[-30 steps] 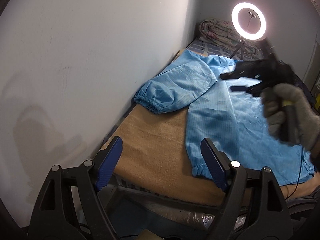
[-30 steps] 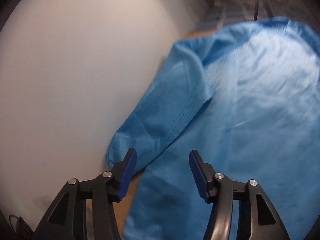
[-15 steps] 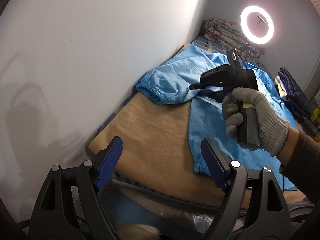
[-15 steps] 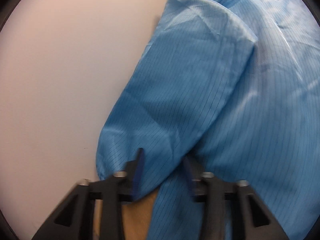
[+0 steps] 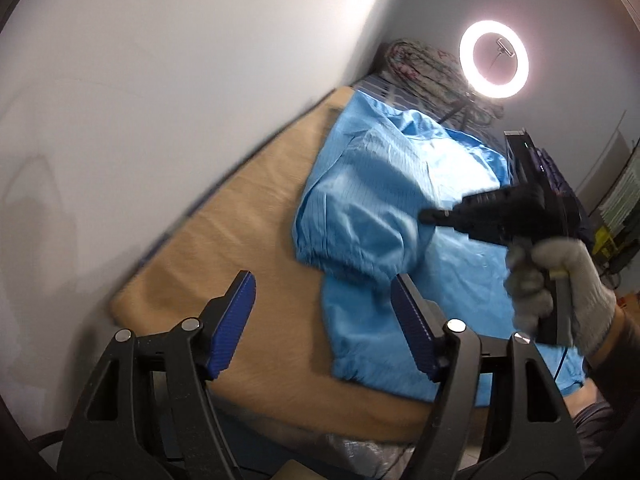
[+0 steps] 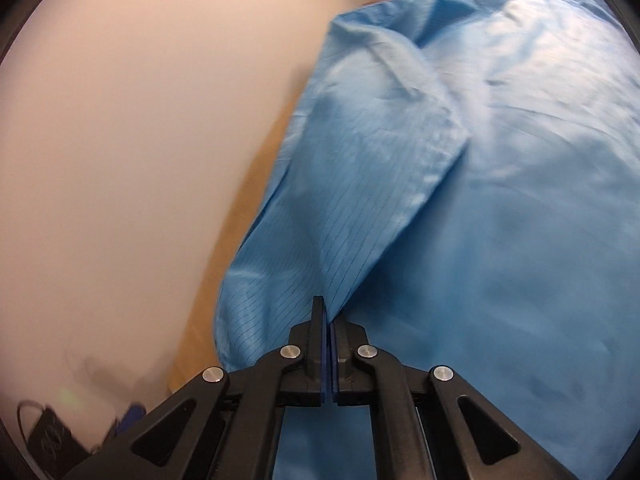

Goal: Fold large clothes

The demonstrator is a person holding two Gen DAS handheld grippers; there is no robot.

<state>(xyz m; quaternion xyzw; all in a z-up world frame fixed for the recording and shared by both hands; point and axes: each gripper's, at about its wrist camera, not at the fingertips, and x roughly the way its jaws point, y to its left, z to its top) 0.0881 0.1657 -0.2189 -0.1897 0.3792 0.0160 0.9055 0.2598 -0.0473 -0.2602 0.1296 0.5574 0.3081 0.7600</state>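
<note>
A large light-blue garment [image 5: 400,216] lies spread on a tan blanket [image 5: 240,248] over a bed. Its left sleeve [image 5: 352,224], with an elastic cuff, is lifted and pulled over the body of the garment. My right gripper [image 6: 329,320] is shut on the edge of this sleeve [image 6: 360,208]; in the left wrist view it [image 5: 432,214] shows as a black tool in a gloved hand, above the garment. My left gripper [image 5: 324,320] is open and empty, above the near edge of the bed, just short of the garment's hem.
A white wall [image 5: 160,80] runs along the left of the bed. A lit ring light [image 5: 494,59] on a stand and a bundled patterned quilt [image 5: 424,68] are at the far end. Dark folded clothes [image 5: 560,184] lie at the far right.
My right gripper has closed on the sleeve edge and drawn the sleeve away from the wall, over the garment's body. My left gripper has moved closer to the bed, still open.
</note>
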